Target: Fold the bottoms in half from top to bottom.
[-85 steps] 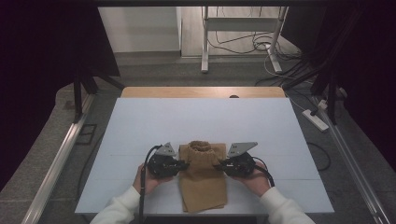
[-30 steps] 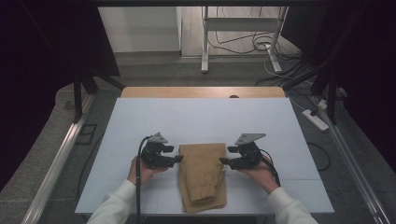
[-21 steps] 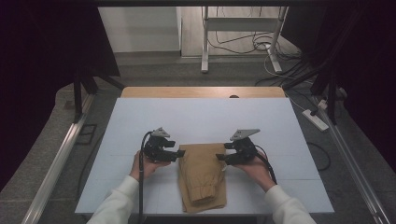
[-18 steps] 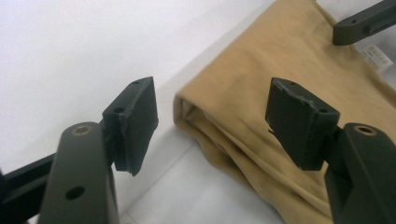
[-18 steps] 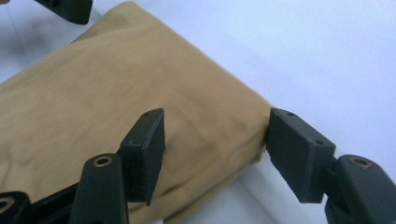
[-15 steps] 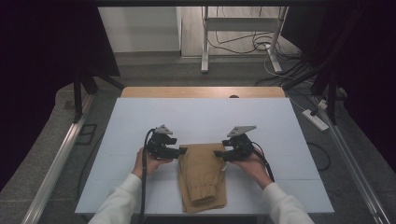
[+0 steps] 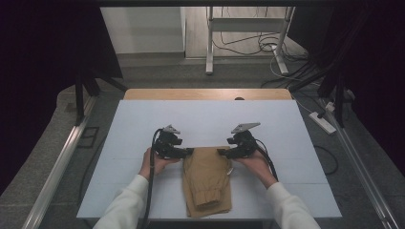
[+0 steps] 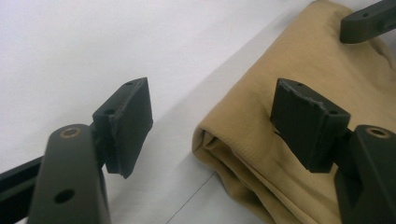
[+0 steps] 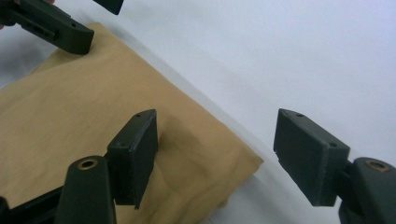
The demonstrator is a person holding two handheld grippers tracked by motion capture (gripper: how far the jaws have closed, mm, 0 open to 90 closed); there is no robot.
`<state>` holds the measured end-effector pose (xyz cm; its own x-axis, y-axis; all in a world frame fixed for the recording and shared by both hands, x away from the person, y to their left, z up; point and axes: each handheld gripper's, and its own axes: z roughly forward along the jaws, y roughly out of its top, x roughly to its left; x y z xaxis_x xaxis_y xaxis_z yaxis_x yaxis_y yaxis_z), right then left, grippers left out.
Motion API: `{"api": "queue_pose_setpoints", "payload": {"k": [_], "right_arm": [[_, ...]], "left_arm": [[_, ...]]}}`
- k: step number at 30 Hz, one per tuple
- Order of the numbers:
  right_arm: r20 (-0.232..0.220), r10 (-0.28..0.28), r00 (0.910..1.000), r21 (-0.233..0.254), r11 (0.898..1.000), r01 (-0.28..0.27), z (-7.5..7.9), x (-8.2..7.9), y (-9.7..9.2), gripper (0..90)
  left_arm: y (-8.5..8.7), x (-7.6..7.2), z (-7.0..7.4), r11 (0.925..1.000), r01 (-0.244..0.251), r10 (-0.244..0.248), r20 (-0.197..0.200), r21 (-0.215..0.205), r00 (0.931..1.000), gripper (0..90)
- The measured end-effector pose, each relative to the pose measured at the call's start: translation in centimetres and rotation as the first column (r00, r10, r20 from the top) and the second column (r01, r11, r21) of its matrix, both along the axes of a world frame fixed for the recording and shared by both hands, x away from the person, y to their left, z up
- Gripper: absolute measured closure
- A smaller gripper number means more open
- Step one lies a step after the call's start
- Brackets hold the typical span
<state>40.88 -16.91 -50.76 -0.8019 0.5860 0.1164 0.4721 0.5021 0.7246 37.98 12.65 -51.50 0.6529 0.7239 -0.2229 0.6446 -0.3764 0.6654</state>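
Note:
A folded tan garment (image 7: 206,176) lies flat on the white table (image 7: 210,119), near the front edge. My left gripper (image 7: 187,151) is at its far left corner, my right gripper (image 7: 222,152) at its far right corner. In the left gripper view the left gripper (image 8: 212,112) is open: the garment (image 8: 243,135) corner lies between the jaws, untouched by either pad. In the right gripper view the right gripper (image 9: 217,140) is open, one jaw over the garment (image 9: 70,116), the other over bare table. Both grippers' jaws have just been opening.
A wooden strip (image 7: 205,94) runs along the table's far edge. Beyond it stand a metal frame (image 7: 248,28) and floor cables. A power strip (image 7: 324,122) lies on the floor at the right. A rail (image 7: 57,167) runs along the left.
The raised fold seen earliest now lies flat. Over the last second both grippers moved a little away from the person and inward to the garment's far corners, jaws wider.

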Motion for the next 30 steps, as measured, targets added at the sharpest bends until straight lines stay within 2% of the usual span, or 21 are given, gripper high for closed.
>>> {"api": "queue_pose_setpoints", "payload": {"k": [6,10,15,18,22,26,30], "right_arm": [[-0.044,0.002,0.999,-0.007,1.0,-0.003,-0.7,0.6,0.1,27.2],[-0.081,0.006,0.9967,-0.01,1.0,-0.007,-1.1,0.9,0.1,25.0],[-0.106,0.025,0.9941,-0.025,0.999,-0.027,-1.6,0.9,0.4,24.5],[-0.097,0.028,0.9949,-0.037,0.999,-0.032,-1.7,0.7,0.6,24.4],[-0.108,0.035,0.9935,-0.025,0.999,-0.038,-1.7,0.6,0.7,25.9],[-0.12,0.064,0.9907,-0.016,0.998,-0.066,-1.7,0.4,0.9,34.9],[-0.125,0.088,0.9883,-0.011,0.996,-0.09,-1.7,0.3,1.0,46.7]], "left_arm": [[0.2,0.4,-0.5,0.9999,-0.015,0.015,-0.028,0.002,0.9995,24.7],[0.0,0.5,-0.9,0.9998,-0.002,0.003,-0.05,0.019,0.9987,22.1],[-0.3,0.7,-1.4,0.9992,0.01,-0.007,-0.084,0.039,0.9965,18.8],[-0.3,0.7,-1.8,0.9991,0.006,-0.002,-0.089,0.042,0.996,17.0],[-0.2,0.7,-1.9,0.9994,0.005,-0.002,-0.089,0.033,0.996,17.4],[-0.1,0.4,-1.9,0.9997,0.025,-0.025,-0.092,0.005,0.9955,27.0],[-0.2,0.1,-2.0,0.9979,0.056,-0.059,-0.113,-0.031,0.9918,49.6]]}}
